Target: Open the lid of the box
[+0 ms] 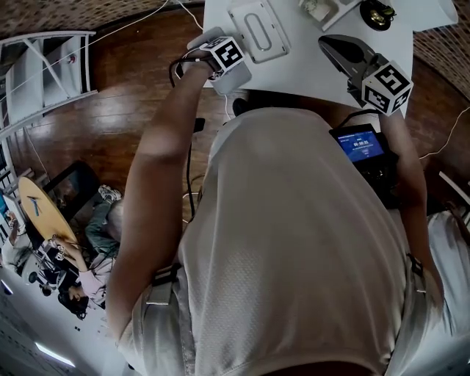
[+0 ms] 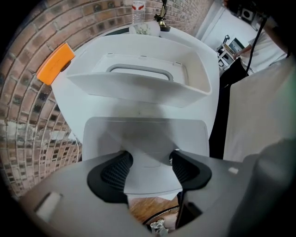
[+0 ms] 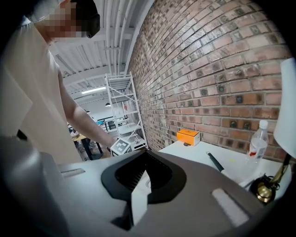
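Only the left gripper view showed us the left gripper [image 2: 150, 164] head on. Its jaws stood well apart, holding nothing, with a pale flat panel [image 2: 143, 134] lying between the pads. We could not tell whether either pad touched the panel. Straight ahead of those jaws and just beyond the panel sat the box [image 2: 138, 92] on the white table [image 2: 212, 69], its lid shut and the grey handle [image 2: 141, 70] lying across the top. Behind it that view also caught an orange carton [image 2: 55, 62] by the brick wall and a bottle [image 2: 138, 11] at the table's far edge.

The head view gave us what neither gripper view did: both grippers at once. The box lay just beyond the left gripper, while the right one sat off toward the table's other side, well apart from the box.

The right gripper view showed no box at all. There the right gripper [image 3: 145, 159] had its jaws drawn together at the tips, gripping nothing, with only a thin pale sliver visible lower between them. It looked past them to a shelving rack [image 3: 125, 111] and a brass object [image 3: 263, 190].
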{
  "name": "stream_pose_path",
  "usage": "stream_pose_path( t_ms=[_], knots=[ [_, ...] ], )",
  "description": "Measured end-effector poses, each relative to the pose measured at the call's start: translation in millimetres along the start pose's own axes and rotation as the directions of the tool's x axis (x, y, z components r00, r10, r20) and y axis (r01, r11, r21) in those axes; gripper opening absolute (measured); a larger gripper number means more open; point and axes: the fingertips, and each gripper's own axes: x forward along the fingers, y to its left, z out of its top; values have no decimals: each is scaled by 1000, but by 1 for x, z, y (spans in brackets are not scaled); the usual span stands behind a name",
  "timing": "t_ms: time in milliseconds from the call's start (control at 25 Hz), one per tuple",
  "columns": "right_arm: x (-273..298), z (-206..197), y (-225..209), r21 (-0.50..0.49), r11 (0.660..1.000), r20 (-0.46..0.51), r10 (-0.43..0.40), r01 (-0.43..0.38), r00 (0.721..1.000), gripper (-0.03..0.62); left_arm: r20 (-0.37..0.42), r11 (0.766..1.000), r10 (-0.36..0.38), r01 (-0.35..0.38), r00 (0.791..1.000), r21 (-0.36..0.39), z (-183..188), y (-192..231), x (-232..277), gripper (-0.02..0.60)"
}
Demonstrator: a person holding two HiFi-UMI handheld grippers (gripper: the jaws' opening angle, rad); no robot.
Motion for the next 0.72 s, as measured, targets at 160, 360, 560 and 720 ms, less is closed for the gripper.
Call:
stream_pose_path(
  t_ms=[160, 360, 560, 720],
  knots=[
    [3, 3, 2, -12, 1000, -7, 17, -17, 1000, 2, 13, 999, 11, -10, 1000, -32, -5, 0, -6, 322],
    [10, 8, 9, -26, 999, -1, 43, -43, 999, 2, 112, 998, 53, -48, 992, -47, 3, 4, -29, 324],
    [15, 19, 16, -38, 997, -5, 70, -70, 998, 2, 355, 988, 134, -99, 925, -116, 22, -2, -103, 200],
    [15, 5, 21, -57, 993, -1, 105, -105, 994, 2, 549, 973, 226, -158, 805, -169, 49, -16, -145, 21]
  ],
)
